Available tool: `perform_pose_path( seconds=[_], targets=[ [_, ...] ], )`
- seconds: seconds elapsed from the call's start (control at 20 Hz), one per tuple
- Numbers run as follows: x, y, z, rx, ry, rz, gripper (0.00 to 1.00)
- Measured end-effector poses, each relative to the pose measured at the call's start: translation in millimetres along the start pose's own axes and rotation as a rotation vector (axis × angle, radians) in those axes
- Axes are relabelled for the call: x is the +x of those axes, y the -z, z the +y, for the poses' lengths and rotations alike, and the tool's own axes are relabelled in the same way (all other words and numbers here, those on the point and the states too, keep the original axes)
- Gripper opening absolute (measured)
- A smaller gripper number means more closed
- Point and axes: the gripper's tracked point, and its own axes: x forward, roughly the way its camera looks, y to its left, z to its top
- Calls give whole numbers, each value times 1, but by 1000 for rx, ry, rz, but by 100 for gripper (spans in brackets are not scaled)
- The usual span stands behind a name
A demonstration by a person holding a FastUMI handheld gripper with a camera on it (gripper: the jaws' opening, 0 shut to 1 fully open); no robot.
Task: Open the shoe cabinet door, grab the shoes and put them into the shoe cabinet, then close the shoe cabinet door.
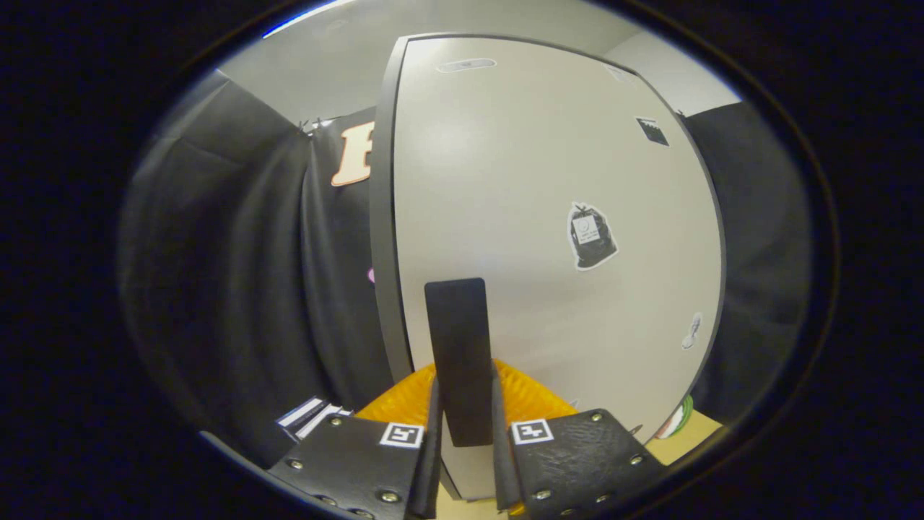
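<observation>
The shoe cabinet door (548, 217), a pale flat panel with a dark rim, stands upright straight ahead of the gripper (465, 426) and takes up most of the scene. A dark, flat, upright handle (457, 347) is mounted low on the door near its left edge, and its lower end runs down between the two fingers (433, 426), which sit drawn in tight against its two sides, so the tongs look clamped on the handle, though the contact itself is partly hidden by the fingers' own edges. On the door's face are a sticker of a dark tied bag (592, 236) right of the handle, a small dark square sticker (653, 131) higher up, and a small pale sticker (692, 331) near the right rim. Black cloth (238, 289) hangs on both sides of the cabinet. A strip of light wooden floor (686, 440) shows at the door's lower right.
</observation>
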Motion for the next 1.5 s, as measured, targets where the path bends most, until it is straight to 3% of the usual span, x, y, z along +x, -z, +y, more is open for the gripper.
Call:
perform_pose_path(
  seconds=[0.4,0.75,0.8,0.85,1.5],
  targets=[
    [-22,-3,-6,55,37,-28,30],
    [-61,-4,-23,52,11,-37,30],
    [-58,-7,-24,53,-6,-32,30],
    [-71,-7,-26,55,-20,-32,23],
    [-134,-14,-72,27,-205,-11,23]
  ],
)
